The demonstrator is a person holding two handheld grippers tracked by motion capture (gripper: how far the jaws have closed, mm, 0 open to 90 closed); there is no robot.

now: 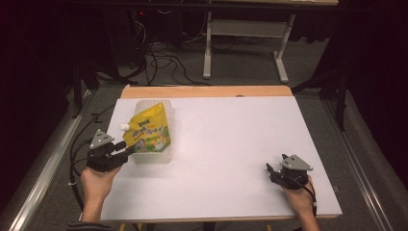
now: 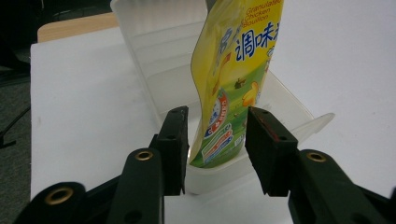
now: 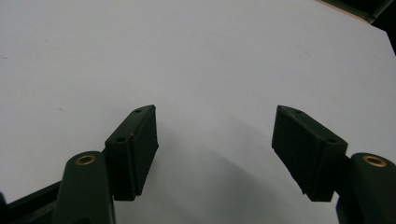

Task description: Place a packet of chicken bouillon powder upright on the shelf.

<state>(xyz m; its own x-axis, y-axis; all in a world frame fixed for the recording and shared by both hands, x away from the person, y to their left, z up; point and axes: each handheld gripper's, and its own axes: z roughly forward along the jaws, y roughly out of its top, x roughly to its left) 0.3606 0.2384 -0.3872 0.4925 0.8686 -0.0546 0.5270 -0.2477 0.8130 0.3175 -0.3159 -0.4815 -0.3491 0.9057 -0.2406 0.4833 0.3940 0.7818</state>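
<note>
Yellow seasoning pouch (image 1: 148, 129) lies in the clear plastic tub (image 1: 166, 153) at the white table's (image 1: 231, 159) left; the left gripper (image 1: 126, 153) sits at the tub's near end. Judged step: releasing after placement.

Left gripper view: jaws part-spread, flanking the pouch (image 2: 229, 88) without pressing. Next, back straight out, avoiding the tub rim (image 2: 308, 128).

Right gripper view: right gripper (image 3: 215, 135) spread, idle, nothing obstructing.

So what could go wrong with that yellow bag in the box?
The tall yellow plastic seasoning pouch leans in the clear plastic container, so it might flop out. The left gripper stands with its jaws apart either side of the pouch's bottom edge; pulling back carelessly could snag it or tip the light container.
</note>
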